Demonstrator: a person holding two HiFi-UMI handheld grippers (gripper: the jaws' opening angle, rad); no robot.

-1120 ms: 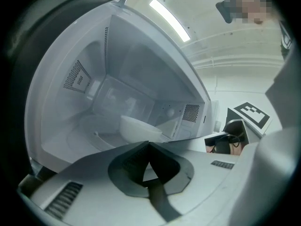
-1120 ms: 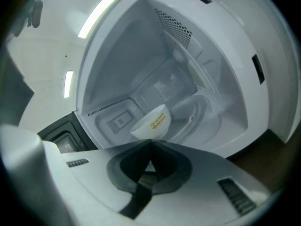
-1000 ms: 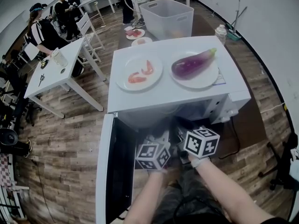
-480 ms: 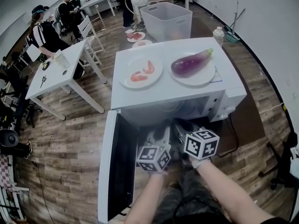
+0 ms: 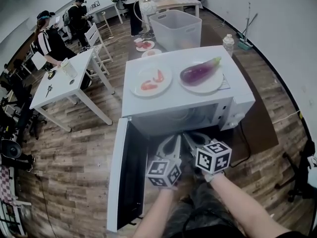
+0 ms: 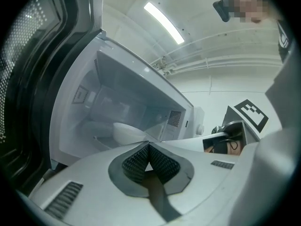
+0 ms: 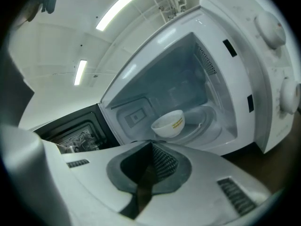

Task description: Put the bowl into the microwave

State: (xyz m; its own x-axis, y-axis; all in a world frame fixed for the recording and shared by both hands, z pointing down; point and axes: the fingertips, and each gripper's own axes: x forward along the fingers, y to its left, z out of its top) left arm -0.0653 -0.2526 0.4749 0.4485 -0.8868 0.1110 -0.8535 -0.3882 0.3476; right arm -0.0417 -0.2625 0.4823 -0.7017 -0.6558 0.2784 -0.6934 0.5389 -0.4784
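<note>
- Task state: the bowl (image 7: 168, 123) already stood inside the microwave (image 5: 188, 105). It rested on the glass turntable (image 7: 202, 119), nearer that turntable's hinge-side edge than its control-panel edge, and was upright and apparently empty.
- We judged the placing step complete, since nothing touched the bowl.
- Left gripper (image 6: 148, 145): clenched, its ribbed pads meeting at the tips with nothing between them. It was held outside the cavity, in front of the open mouth.
- Right gripper (image 7: 151, 145): likewise clenched and empty. It was level with the left one, just beside it, and pointed at the cavity from outside.
- Remaining work, as we judged it: the door (image 5: 119, 177) hung fully open along the microwave's left front edge. Only a withdrawal, and perhaps closing the door, appeared to be left; the task sentence asked for neither.
- Top of the microwave: an eggplant (image 5: 199, 71) lay on a plate (image 5: 210, 87) near the right edge. A second plate (image 5: 163, 86), with red food pieces, sat near the left edge. Neither was involved.
- Change from the earlier frames: in the head view both marker cubes sat lower and farther from the cavity mouth than a second before. We read this as both grippers backing out together.
- Across those frames the plates and the door kept their places.
</note>
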